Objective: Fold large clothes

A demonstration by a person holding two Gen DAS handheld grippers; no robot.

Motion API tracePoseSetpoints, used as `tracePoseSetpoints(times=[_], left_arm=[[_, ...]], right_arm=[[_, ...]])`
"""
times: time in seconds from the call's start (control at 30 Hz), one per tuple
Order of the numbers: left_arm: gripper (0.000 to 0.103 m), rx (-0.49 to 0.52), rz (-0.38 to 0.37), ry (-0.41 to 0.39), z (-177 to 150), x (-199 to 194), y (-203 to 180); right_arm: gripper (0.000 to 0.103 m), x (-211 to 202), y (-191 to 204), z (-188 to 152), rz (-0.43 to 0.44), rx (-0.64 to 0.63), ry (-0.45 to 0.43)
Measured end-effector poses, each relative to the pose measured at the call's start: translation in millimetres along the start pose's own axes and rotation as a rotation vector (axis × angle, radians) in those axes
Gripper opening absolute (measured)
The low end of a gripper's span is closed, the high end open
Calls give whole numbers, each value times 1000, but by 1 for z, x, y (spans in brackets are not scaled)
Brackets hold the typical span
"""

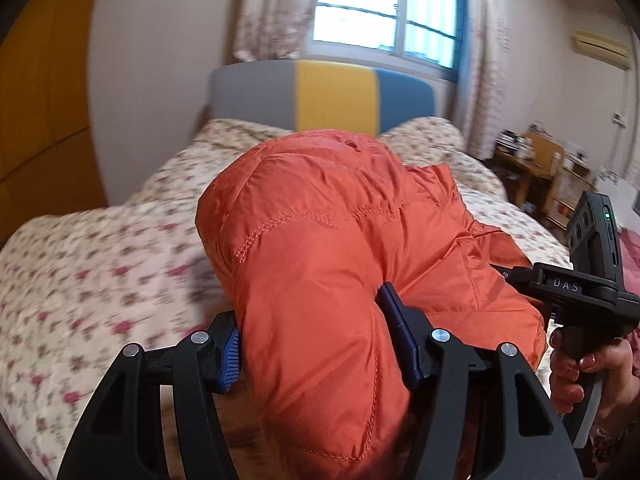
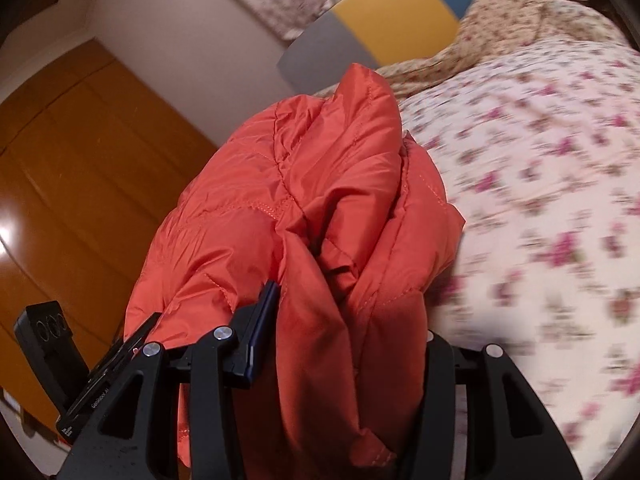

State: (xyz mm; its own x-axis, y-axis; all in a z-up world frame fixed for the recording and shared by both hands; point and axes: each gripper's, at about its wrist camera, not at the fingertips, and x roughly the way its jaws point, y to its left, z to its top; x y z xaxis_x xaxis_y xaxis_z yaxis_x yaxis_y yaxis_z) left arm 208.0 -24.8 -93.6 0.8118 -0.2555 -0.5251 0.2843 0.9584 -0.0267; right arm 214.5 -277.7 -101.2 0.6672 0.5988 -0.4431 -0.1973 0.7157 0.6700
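An orange quilted puffer jacket (image 1: 340, 220) is bunched up and lifted over the floral bed cover (image 1: 100, 260). My left gripper (image 1: 312, 332) is shut on a thick padded fold of it, blue pads (image 1: 232, 356) pressing in from both sides. In the right wrist view the jacket (image 2: 320, 168) hangs in folds from my right gripper (image 2: 348, 316), which is shut on another bundle of it. The right finger there is hidden by fabric. The right gripper's body (image 1: 580, 280), held by a hand (image 1: 576, 364), shows at the jacket's right end.
The bed has a grey, yellow and blue headboard (image 1: 332, 92) and pillows under a curtained window (image 1: 392, 8). An orange wooden wardrobe (image 2: 60, 180) stands on the left. A cluttered wooden desk (image 1: 536, 176) sits beyond the bed's right side.
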Motion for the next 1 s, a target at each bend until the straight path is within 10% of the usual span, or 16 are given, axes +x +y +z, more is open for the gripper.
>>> tracePoseSetpoints(times=[0.27, 0.67, 1.0], left_arm=[[68, -179, 59, 82, -42, 14, 67], [92, -107, 181, 57, -61, 4, 45], [96, -147, 198, 150, -65, 8, 46]], right_arm=[[58, 50, 28, -23, -128, -126, 35], [69, 22, -4, -37, -411, -127, -2], [71, 8, 3, -50, -429, -65, 13]])
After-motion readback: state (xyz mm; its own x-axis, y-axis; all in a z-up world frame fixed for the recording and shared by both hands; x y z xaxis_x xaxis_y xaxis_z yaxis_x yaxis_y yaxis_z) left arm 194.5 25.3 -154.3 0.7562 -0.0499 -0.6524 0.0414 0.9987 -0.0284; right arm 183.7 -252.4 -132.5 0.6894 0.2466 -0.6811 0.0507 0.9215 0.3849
